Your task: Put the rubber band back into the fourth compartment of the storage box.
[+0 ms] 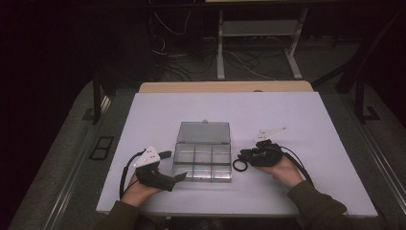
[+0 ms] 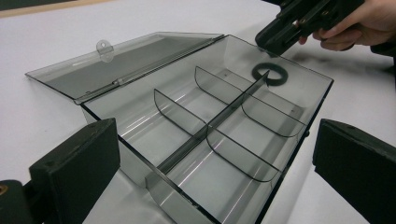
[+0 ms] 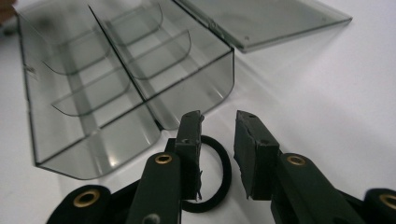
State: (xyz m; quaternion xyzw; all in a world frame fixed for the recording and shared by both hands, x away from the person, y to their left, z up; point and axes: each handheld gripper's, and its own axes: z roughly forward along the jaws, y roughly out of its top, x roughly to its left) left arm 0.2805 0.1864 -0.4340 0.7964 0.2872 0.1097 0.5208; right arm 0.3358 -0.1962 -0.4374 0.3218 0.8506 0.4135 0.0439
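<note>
A clear plastic organiser box (image 1: 203, 163) with several empty compartments lies mid-table, its lid (image 1: 203, 132) folded back flat. A black ring (image 1: 239, 165) rests on the white table just right of the box. My right gripper (image 1: 242, 157) is down at the ring. In the right gripper view the right gripper (image 3: 218, 123) has one jaw inside the ring (image 3: 227, 168) and the other outside, with a gap left at the band. My left gripper (image 1: 174, 166) stands wide open at the box's left front corner. In the left gripper view the left gripper (image 2: 215, 140) brackets the box (image 2: 135, 163).
The white table (image 1: 311, 124) has bare room to the right and behind the box. Its front edge runs close under both forearms. Beyond the far edge are a desk frame and cables (image 1: 167, 28) on a dark floor.
</note>
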